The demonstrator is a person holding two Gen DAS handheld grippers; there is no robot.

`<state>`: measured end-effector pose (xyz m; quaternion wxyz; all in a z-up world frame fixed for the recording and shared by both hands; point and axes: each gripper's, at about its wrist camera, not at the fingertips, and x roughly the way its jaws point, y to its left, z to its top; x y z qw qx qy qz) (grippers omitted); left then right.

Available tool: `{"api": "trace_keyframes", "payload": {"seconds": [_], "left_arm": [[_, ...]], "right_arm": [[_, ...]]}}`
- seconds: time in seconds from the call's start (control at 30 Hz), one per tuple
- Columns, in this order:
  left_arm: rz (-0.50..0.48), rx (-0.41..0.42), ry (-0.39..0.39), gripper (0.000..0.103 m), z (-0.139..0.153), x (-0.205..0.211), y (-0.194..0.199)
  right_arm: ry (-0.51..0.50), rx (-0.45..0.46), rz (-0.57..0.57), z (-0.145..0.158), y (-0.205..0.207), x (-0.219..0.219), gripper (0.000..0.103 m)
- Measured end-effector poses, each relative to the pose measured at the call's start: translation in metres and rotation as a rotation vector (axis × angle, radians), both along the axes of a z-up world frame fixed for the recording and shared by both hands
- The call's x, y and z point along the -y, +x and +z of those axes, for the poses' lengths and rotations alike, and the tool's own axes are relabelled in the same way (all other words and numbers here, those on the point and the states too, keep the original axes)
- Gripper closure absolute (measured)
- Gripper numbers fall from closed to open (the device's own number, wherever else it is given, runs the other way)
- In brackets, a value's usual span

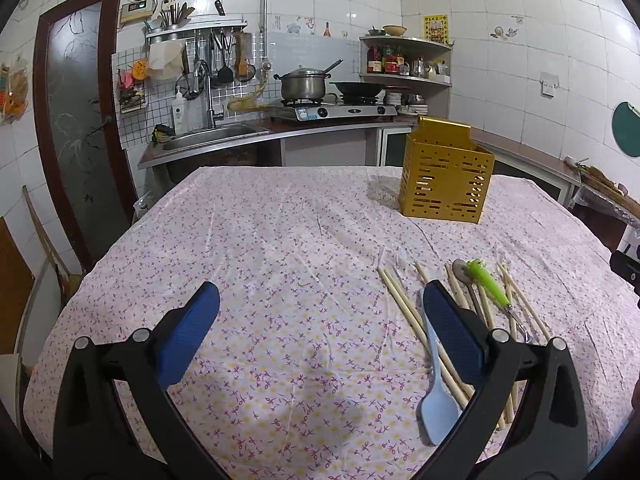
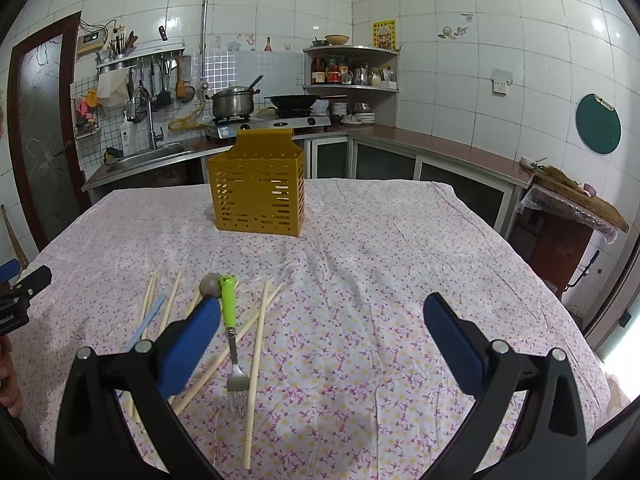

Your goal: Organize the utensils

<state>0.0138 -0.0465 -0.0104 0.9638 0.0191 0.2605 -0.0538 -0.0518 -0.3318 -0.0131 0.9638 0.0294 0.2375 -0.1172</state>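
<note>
Step in hand, as judged: start of sorting, nothing picked up yet. Left gripper spread wide, empty, above bare cloth at lower centre of its view; its right-hand pad overlaps the pale blue spoon in the picture, contact not determinable. Right gripper likewise wide apart, holding nothing.

Lower left of right view: green-handled fork, loose chopsticks and a metal spoon lie scattered on the floral tablecloth.

Farther, upper centre: yellow slotted holder, upright.

Next move probably calls for closing on one utensil and carrying it to the holder.
</note>
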Motion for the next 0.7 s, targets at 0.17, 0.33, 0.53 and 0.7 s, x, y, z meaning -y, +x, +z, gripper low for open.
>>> {"api": "trace_keyframes", "payload": {"seconds": [0.17,0.33,0.53,0.7], "left_arm": [[0.009,0.001,0.002,0.005,0.0004,0.0007,0.0019],[0.012,-0.001,0.004,0.005,0.0,0.001,0.0034],[0.004,-0.001,0.005,0.005,-0.0007,0.0016,0.0034],[-0.001,-0.005,0.001,0.005,-0.0021,0.0017,0.0044]], "right_arm": [[0.0,0.001,0.008,-0.0026,0.0017,-0.0012,0.004],[0.002,-0.001,0.009,-0.0021,0.0023,-0.0015,0.004],[0.0,-0.003,0.016,-0.0013,0.0038,-0.0037,0.004],[-0.001,-0.005,0.021,-0.0018,0.0061,-0.0036,0.004]]}}
